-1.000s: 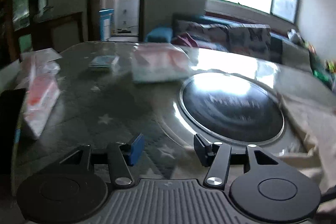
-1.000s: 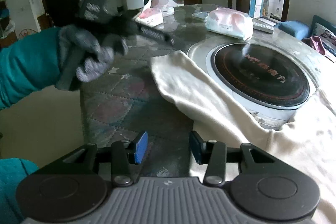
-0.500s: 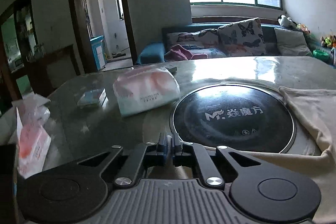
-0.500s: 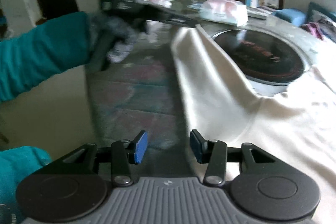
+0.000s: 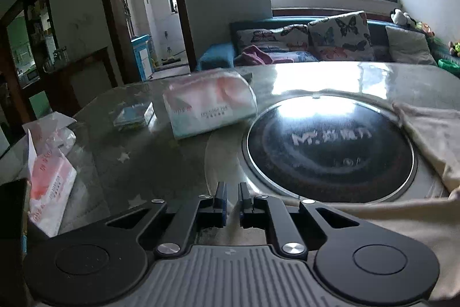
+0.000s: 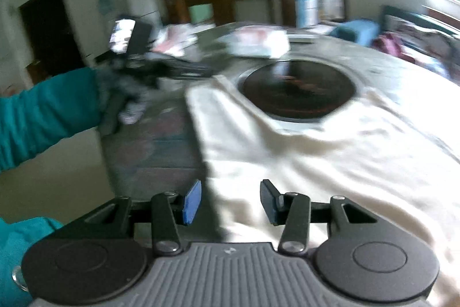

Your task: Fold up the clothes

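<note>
On the glossy table, left fingers pinching creased cream cloth; right fingers apart.

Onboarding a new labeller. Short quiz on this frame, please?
1. True or false: the right tongs are open.
2. What overlaps the cooktop's rim? A) cloth B) plate C) pot
3. Fill in: the sleeve is ___ in colour.

Key: 1 true; 2 A; 3 teal.
</note>
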Demonstrator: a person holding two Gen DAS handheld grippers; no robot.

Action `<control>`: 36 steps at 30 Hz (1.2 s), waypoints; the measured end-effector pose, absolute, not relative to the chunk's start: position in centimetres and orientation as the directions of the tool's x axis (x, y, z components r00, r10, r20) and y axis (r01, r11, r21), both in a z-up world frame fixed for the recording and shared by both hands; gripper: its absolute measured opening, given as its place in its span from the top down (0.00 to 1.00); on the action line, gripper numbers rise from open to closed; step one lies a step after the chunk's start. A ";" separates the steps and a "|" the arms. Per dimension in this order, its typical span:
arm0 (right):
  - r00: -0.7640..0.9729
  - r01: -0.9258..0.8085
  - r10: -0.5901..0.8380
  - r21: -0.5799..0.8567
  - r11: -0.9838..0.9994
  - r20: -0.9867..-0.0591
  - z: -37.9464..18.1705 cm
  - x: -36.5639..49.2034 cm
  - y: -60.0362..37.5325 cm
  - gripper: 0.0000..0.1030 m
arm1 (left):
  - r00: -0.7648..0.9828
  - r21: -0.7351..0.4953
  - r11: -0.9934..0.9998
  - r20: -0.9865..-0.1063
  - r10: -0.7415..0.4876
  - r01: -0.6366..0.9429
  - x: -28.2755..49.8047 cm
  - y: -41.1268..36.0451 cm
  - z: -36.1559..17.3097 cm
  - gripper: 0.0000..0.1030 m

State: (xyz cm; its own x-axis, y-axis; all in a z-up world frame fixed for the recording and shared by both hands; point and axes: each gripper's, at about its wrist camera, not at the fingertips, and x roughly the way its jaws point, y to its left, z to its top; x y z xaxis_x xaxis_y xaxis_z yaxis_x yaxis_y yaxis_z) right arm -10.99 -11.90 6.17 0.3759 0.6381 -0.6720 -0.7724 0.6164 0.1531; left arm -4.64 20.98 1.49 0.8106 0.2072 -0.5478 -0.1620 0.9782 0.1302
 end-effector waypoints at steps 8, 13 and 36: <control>0.550 -0.583 0.504 0.126 0.802 -0.666 5.7 -8.3 -18.2 0.54 | 0.844 0.015 0.998 -0.533 0.054 -0.054 -4.7 17.3 4.1 0.90; 0.615 -0.487 0.432 0.113 0.866 -0.660 5.0 -6.6 -20.6 0.52 | 0.831 -0.096 0.990 -0.537 -0.141 0.106 -4.1 12.5 4.6 0.90; 0.663 -0.387 0.328 0.067 0.920 -0.673 4.5 -7.5 -25.3 0.52 | 0.727 -0.182 0.963 -0.632 -0.268 0.197 0.1 6.1 0.3 0.89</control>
State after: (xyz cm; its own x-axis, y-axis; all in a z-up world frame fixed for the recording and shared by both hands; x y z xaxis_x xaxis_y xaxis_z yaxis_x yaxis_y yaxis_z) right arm -7.52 -25.30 4.49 0.6631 0.3280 -0.6728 -0.3873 0.9196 0.0666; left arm 0.13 6.11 0.34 0.7267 -0.2685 -0.6323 0.1971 0.9633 -0.1824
